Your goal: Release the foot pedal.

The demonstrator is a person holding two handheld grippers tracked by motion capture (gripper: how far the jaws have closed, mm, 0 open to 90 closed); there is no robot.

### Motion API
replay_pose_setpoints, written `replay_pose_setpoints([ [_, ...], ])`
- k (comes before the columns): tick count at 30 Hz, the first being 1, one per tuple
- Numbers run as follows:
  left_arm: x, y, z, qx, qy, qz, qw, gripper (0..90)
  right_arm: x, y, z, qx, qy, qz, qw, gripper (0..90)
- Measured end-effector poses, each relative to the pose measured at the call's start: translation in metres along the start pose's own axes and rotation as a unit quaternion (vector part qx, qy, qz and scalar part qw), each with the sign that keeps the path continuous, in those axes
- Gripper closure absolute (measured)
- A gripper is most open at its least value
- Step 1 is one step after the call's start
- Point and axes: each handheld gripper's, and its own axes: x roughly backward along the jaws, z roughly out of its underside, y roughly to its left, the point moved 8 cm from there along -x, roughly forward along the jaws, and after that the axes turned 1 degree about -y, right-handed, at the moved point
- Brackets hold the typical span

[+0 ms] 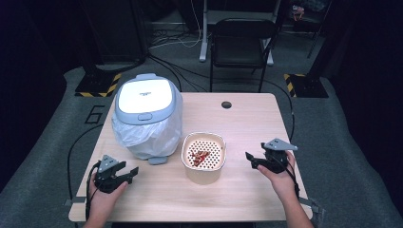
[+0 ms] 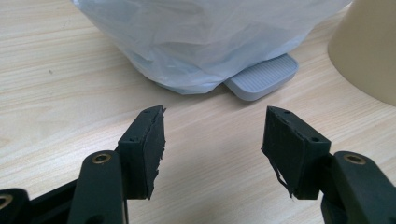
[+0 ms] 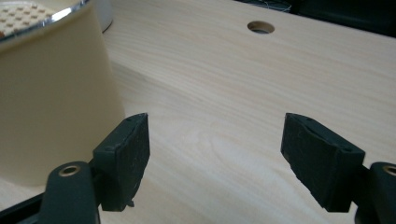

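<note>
Nothing had been picked up yet — the left tool [image 1: 124, 175] and the right tool [image 1: 253, 160] both stood with jaws apart and empty, low over the counter [image 1: 247, 190]. Between them sat the cream strainer bowl [image 1: 204, 158], reddish scraps [image 1: 199, 156] inside it, just beside the closed bin [image 1: 146, 114] — emptying it remained, by the look of things.

One wooden table [image 1: 247, 190] holds one white-lidded bin [image 1: 145, 102] lined with one plastic bag [image 1: 142, 137], and one cream strainer pot [image 1: 204, 164]. Two grippers: the left gripper [image 1: 124, 175] and the right gripper [image 1: 253, 160], the pot between their fingers. One black chair [image 1: 240, 42] stands beyond.
</note>
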Motion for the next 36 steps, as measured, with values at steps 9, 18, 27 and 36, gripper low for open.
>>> replay_pose_setpoints([
  [9, -0.002, 0.005, 0.004, 0.001, 0.007, -0.006, 1.0000, 38.5, 0.001, 0.002, 0.033, -0.011, 0.012, 0.009, 0.9998, 23.5],
  [18, -0.005, 0.005, 0.009, -0.001, 0.013, -0.006, 0.9999, 37.5, -0.001, -0.005, 0.054, 0.003, 0.012, 0.030, 0.9995, 23.4],
  [27, -0.011, 0.005, 0.016, -0.009, 0.025, -0.007, 0.9996, 37.3, -0.001, -0.004, 0.061, -0.008, 0.007, 0.023, 0.9997, 23.3],
  [36, -0.018, 0.011, 0.020, -0.014, 0.022, -0.016, 0.9995, 33.2, -0.008, -0.007, 0.072, -0.013, 0.024, 0.027, 0.9993, 21.4],
])
